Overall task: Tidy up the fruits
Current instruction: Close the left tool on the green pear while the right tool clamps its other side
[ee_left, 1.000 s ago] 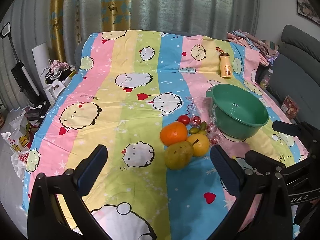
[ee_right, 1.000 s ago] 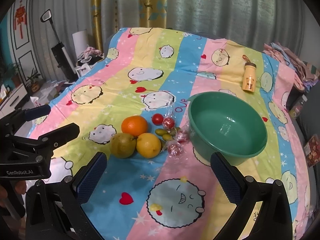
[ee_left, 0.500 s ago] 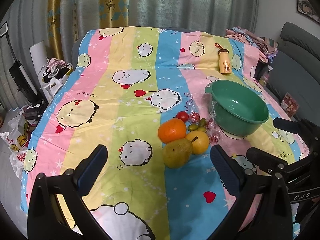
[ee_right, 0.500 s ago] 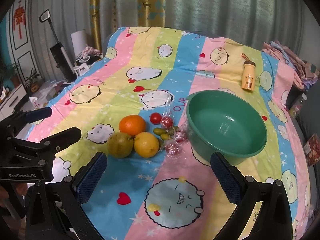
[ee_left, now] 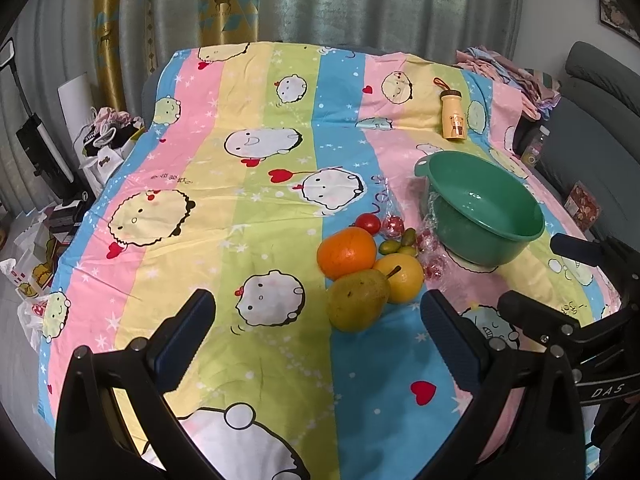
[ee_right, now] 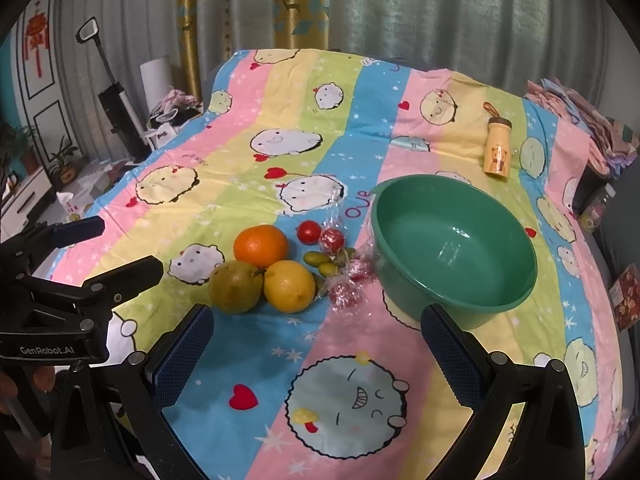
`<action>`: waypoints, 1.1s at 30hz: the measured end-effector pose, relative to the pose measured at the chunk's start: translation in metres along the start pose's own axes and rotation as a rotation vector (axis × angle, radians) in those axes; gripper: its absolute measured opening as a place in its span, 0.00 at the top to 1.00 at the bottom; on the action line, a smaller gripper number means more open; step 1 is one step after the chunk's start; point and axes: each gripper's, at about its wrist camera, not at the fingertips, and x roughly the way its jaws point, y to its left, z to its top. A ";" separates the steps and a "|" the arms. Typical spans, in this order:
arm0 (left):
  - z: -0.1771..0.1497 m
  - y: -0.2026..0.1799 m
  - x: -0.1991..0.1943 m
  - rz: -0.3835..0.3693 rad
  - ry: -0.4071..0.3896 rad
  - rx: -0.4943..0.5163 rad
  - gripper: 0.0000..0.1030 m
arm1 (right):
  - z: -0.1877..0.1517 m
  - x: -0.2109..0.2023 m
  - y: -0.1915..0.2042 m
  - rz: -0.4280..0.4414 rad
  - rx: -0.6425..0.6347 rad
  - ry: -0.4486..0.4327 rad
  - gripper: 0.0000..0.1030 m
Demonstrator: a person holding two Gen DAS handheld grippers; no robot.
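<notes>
On the striped cloth [ee_right: 224, 184], from left to right: pear [ee_right: 235, 287], orange [ee_right: 261, 245] and lemon [ee_right: 289, 286] touching, then the empty green bowl [ee_right: 454, 246]. Left gripper [ee_left: 316, 340] and right gripper [ee_right: 318, 350] both gape wide, holding nothing, near the 3 fruits.

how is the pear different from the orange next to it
The pear is dull green-brown with a stem; the orange is bright orange and glossy. The pear narrows toward its stem end and lies on its side, while the orange is round. The pear sits nearer the cameras, the orange behind it. Both rest on the cartoon sheet, touching the yellow citrus, outside the green basin.
</notes>
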 end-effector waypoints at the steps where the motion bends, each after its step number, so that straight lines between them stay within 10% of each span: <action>1: 0.000 0.001 0.001 -0.001 0.004 -0.001 0.00 | 0.000 0.002 -0.001 0.001 0.004 0.004 0.00; 12: -0.007 0.010 0.023 -0.036 0.071 -0.036 0.00 | -0.010 0.025 -0.002 0.042 0.018 0.055 0.00; 33: -0.021 0.033 0.078 -0.382 0.159 -0.211 0.06 | -0.038 0.100 0.017 0.505 0.180 0.138 0.11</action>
